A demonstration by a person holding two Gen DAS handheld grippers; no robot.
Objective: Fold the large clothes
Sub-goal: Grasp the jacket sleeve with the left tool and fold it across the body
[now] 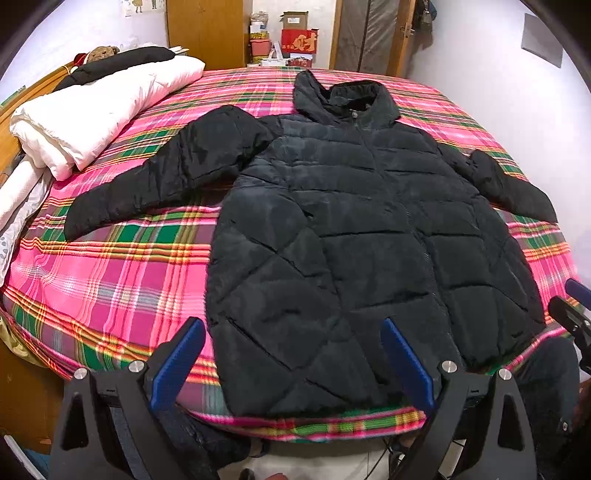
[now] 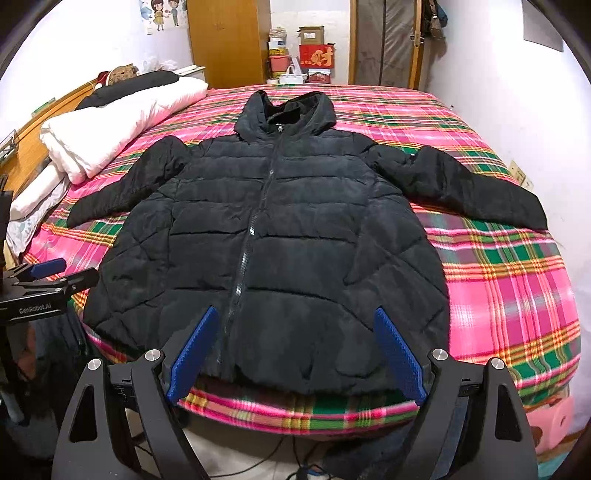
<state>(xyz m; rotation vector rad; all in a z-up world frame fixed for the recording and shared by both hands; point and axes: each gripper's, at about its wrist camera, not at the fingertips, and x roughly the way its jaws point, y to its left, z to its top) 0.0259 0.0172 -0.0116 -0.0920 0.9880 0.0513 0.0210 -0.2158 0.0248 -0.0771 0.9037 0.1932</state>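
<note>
Plaid bedding (image 1: 110,266) in pink and green covers the bed, and a black quilted jacket (image 2: 280,236) lies flat on it, front up, zipped, both sleeves spread, hem at the near edge. A white folded duvet (image 1: 92,114) rests far left. The right wrist view shows the zipper (image 2: 258,210) clearly and a wall sticker (image 2: 162,14) far left; the left wrist view shows the left sleeve longer. The left gripper (image 1: 293,365) and the right gripper (image 2: 295,354) both hang wide apart above the hem, holding nothing.
</note>
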